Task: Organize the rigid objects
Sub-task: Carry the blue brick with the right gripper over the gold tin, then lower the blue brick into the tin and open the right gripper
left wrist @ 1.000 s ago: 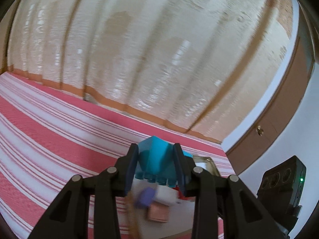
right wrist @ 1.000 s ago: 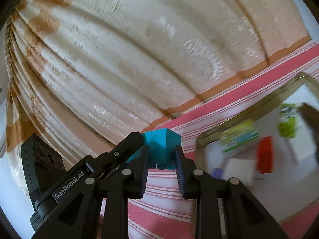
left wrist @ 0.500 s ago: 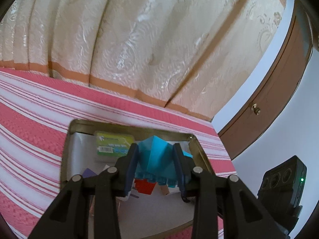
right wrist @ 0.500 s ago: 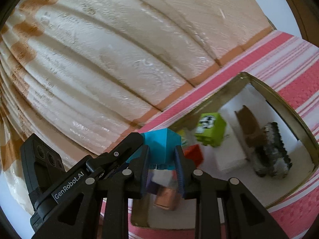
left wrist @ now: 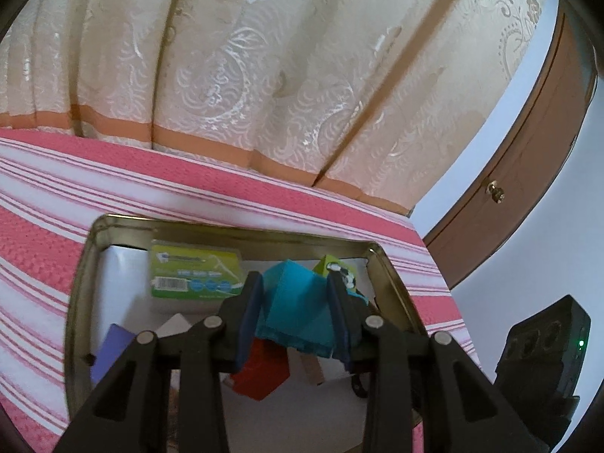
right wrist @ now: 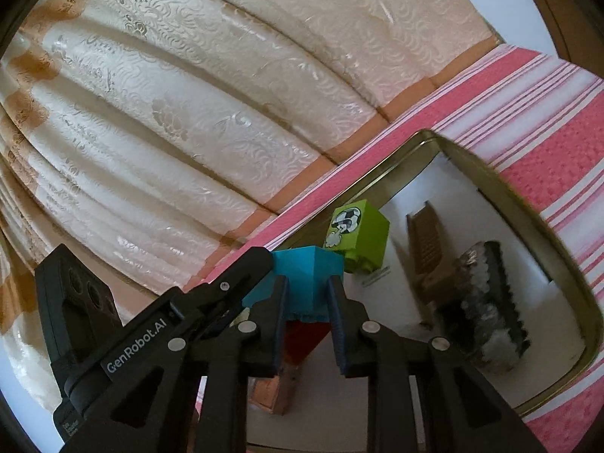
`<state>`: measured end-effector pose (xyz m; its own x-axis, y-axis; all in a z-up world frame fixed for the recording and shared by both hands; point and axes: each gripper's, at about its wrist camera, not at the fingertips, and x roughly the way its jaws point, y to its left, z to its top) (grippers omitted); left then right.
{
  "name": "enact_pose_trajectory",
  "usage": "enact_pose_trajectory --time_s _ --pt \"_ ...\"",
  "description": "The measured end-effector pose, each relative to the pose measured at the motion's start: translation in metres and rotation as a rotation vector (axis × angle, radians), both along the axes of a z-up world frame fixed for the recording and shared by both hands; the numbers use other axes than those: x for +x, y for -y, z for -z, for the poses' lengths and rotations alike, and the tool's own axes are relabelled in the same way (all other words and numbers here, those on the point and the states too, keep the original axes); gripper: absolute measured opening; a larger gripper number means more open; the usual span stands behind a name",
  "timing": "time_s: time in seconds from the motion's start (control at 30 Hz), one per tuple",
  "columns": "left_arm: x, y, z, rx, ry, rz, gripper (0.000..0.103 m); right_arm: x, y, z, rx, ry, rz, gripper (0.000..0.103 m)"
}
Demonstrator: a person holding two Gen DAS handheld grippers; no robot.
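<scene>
Tin [left wrist: 77, 290] now nearer under both claws, teal block [left wrist: 298, 309] still gripped

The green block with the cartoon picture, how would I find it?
Look inside the metal tin on the pink striped cloth. Near its far corner, just behind the turquoise block, sits the green block. Only it has a black-and-white cartoon sticker.

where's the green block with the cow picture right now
The green cow block stands inside the metal tin, near its far corner in the right wrist view, just beyond the teal block and left of the brown comb.
</scene>
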<state>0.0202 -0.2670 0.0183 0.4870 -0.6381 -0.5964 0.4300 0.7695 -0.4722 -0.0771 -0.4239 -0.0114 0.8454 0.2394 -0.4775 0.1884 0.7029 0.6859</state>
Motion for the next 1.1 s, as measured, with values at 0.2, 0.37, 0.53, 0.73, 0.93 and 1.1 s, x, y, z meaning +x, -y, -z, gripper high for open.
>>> enact_pose_trajectory --time_s 0.2,0.37,0.53,0.73,0.93,1.1 --pt "0.009 0.01 0.018 0.001 -0.09 0.018 0.035 0.002 0.004 0.003 -0.066 -0.043 0.042 0.019" --pt "0.008 0.012 0.014 0.031 -0.076 0.015 0.035 0.001 0.001 -0.001 -0.133 -0.047 0.068 0.019" --pt "0.01 0.005 0.018 0.067 -0.08 -0.046 0.061 0.004 0.003 0.001 -0.148 -0.049 0.059 0.019" --pt "0.0 0.002 0.01 0.181 -0.014 -0.066 0.073 -0.004 0.001 -0.002 -0.123 -0.054 0.047 0.019" --pt "-0.01 -0.013 -0.003 0.172 0.079 -0.109 0.1 -0.025 0.022 -0.011 -0.129 -0.009 0.191 0.019" --pt "-0.02 -0.032 -0.014 0.214 0.179 -0.165 0.1 -0.028 0.028 -0.013 -0.123 -0.007 0.206 0.019"
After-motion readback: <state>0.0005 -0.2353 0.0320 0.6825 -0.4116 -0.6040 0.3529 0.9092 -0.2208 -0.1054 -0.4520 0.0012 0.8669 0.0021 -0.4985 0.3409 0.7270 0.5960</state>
